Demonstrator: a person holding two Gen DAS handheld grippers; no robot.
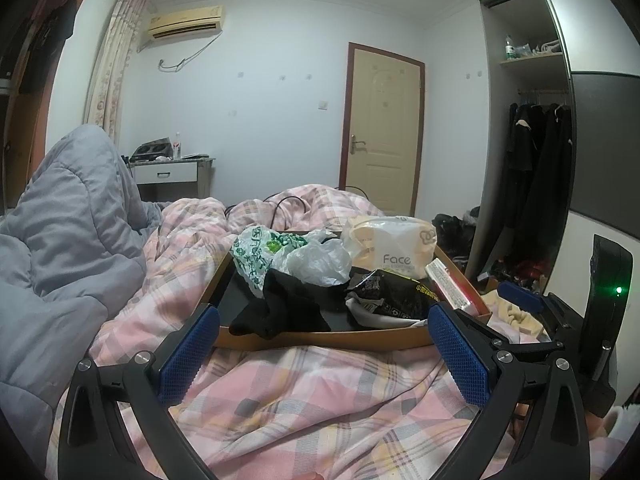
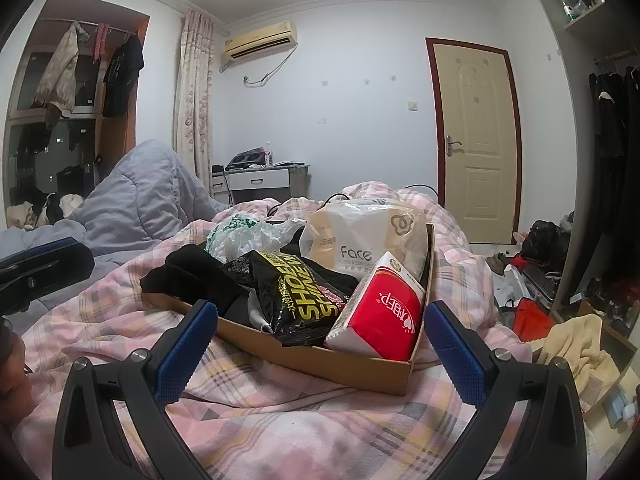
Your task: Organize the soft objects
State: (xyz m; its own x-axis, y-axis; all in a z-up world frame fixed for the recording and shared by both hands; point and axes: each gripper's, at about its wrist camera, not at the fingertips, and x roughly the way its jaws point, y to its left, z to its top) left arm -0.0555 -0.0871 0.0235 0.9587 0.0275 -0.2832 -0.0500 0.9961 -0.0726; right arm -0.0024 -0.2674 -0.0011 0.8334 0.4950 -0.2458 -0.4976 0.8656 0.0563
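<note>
Cardboard tray [image 2: 304, 354] sits on pink plaid quilt [image 2: 280, 412], holding red tissue pack [image 2: 380, 316], black snack bag [image 2: 304, 296], black cloth [image 1: 280, 304]. Both grippers, left gripper [image 1: 324, 360] and right gripper [image 2: 320, 356], hover before the tray, fingers wide, empty, probably ready to pick.

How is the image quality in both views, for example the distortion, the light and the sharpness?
Left wrist view: strong fisheye bending, dark corners, the door frame curves; dim, even indoor light; the cardboard tray is fairly sharp. Right wrist view: same bending and dark corners; the red tissue pack is sharp, while the plaid bedding near the lens is soft.
</note>
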